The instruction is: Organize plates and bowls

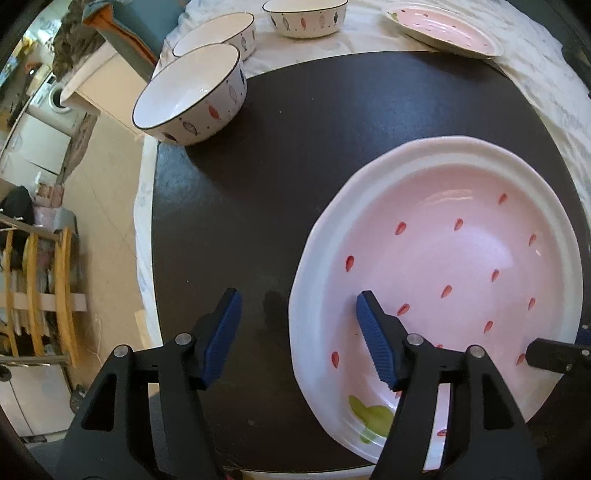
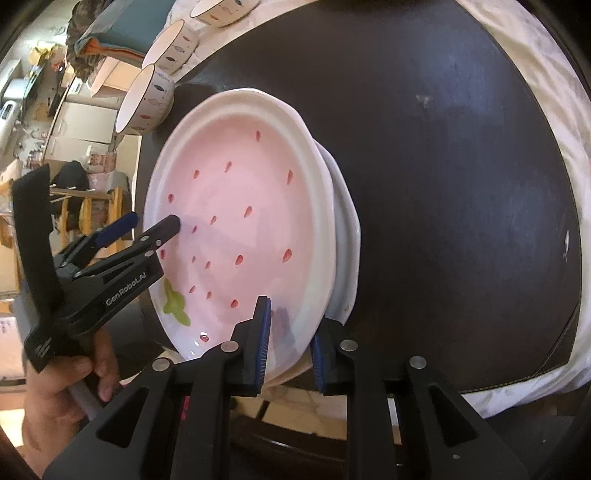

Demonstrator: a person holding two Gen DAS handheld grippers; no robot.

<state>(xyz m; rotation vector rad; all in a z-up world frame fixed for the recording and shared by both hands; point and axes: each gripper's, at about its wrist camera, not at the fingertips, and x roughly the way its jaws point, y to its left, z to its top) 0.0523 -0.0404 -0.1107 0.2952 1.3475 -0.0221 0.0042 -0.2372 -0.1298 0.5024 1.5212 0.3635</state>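
Carried everything on a dark round table (image 1: 332, 129), bordered by a white cloth (image 1: 535, 92). Stacked near the table's front edge: a pink strawberry plate (image 1: 461, 258) on top of a second plate (image 2: 347, 236), of which only the pale rim peeked out at 3 o'clock in the right wrist view. Probably nested that way to gather the plates into one pile, though not yet squared up. Left waiting on the cloth at 1 o'clock in the left wrist view: a third pink plate (image 1: 447, 29). Lined up from 10 to 12 o'clock: three fish-patterned bowls (image 1: 192, 92), apparently not yet sorted.

Clamped the top plate's near rim with the right claw (image 2: 291, 328), one pad inside the dish and one outside under the lip, seemingly to steady or shift it. Held the left claw (image 1: 297, 302) parted and empty, astride the same plate's rim: one finger over the pink well, the other over bare table, neither pressing. From that claw, plate spread toward 1 to 3 o'clock. Gripped the left handle with a hand (image 2: 59, 387) at 8 o'clock in the right wrist view.
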